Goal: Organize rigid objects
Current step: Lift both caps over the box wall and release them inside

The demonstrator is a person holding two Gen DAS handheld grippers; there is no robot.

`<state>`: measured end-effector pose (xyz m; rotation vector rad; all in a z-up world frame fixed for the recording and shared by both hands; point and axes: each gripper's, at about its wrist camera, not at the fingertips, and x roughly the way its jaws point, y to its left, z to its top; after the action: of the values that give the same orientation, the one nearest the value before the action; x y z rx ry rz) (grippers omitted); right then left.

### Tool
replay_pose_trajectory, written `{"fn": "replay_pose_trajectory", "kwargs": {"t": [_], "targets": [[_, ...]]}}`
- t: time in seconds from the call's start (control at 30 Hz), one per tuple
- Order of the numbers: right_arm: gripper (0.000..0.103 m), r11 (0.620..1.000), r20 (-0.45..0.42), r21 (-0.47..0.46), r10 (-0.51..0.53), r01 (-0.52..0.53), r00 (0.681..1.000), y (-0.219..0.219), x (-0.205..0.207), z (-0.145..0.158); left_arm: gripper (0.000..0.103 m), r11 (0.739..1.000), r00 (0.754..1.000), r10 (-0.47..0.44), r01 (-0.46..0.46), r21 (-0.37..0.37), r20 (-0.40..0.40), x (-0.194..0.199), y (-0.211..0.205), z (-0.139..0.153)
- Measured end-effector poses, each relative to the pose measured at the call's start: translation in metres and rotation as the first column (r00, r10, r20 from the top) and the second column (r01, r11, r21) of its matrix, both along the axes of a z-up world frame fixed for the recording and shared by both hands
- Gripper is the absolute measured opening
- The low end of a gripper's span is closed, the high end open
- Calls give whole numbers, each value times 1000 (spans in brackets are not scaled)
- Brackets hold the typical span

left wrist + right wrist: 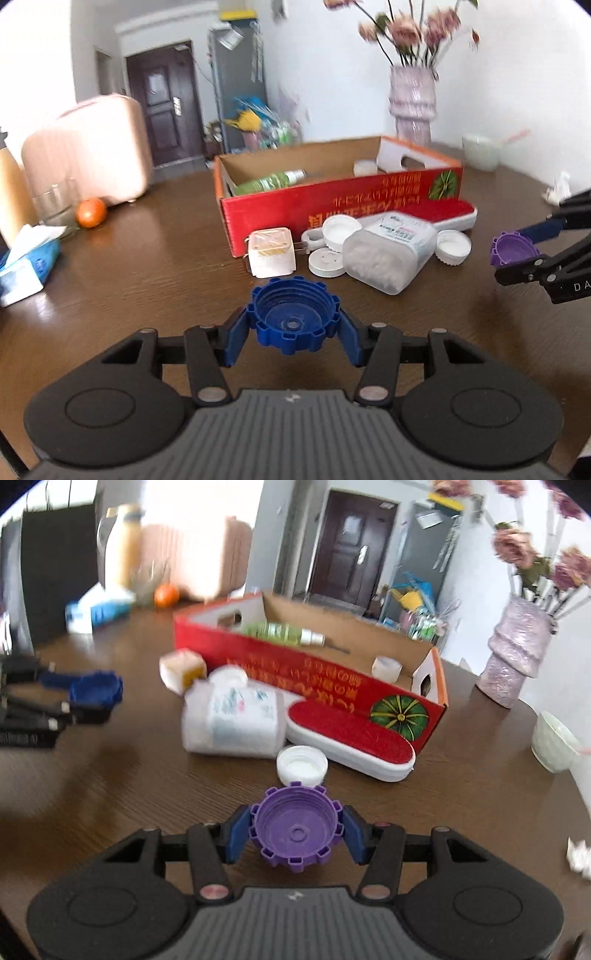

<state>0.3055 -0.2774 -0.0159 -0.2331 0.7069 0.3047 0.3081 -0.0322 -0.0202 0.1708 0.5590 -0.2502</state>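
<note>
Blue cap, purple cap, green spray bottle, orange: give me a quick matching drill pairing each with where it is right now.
Things:
1. blue cap
2. purple cap
3. green spray bottle
4. orange

Places:
A. lying inside the red cardboard box
B. on the table beside a drinking glass
C. clamped in the left claw
D. clamped in the right claw

Pairs: 1-C, 2-D, 3-A, 4-B

the left tool (pixel 294 323) points forward and downward, its blue pads clamped on the sides of a blue cap (pixel 293 317). the right tool (pixel 295 830) tilts downward likewise, pads pressed against a purple cap (pixel 295 830), to the right of the left tool.
</note>
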Motion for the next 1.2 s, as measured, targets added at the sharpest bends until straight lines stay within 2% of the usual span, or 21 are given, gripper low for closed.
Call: {"fn": "replay_pose_trajectory", "kwargs": {"t": [0.13, 0.33, 0.6, 0.73, 0.8, 0.97, 1.03, 1.2], "targets": [[52, 995, 61, 101, -23, 17, 998, 3, -34, 11, 53, 995, 997, 71, -70, -73, 8, -31, 8, 10], [52, 985, 150, 174, -50, 23, 987, 12, -96, 31, 53, 987, 985, 114, -97, -130, 128, -102, 13, 39], [52, 972, 292, 233, -88, 18, 952, 15, -182, 50, 53, 974, 963, 162, -122, -191, 214, -182, 19, 53], [52, 968, 369, 251, -119, 24, 922, 13, -218, 58, 53, 972, 939, 189, -136, -194, 287, -212, 22, 62], [52, 965, 416, 262, -141, 30, 898, 11, -233, 64, 53, 971, 930, 189, -130, -198, 315, -219, 22, 70], [52, 959, 537, 273, -213, 71, 817, 6, -247, 75, 53, 966, 893, 211, -129, -223, 399, -228, 20, 88], [52, 955, 546, 289, -223, 68, 808, 5, -247, 76, 53, 966, 894, 204, -117, -232, 400, -229, 21, 92], [52, 947, 528, 313, -240, 76, 815, 2, -238, 75, 53, 966, 890, 202, -113, -231, 408, -226, 20, 96]]}}
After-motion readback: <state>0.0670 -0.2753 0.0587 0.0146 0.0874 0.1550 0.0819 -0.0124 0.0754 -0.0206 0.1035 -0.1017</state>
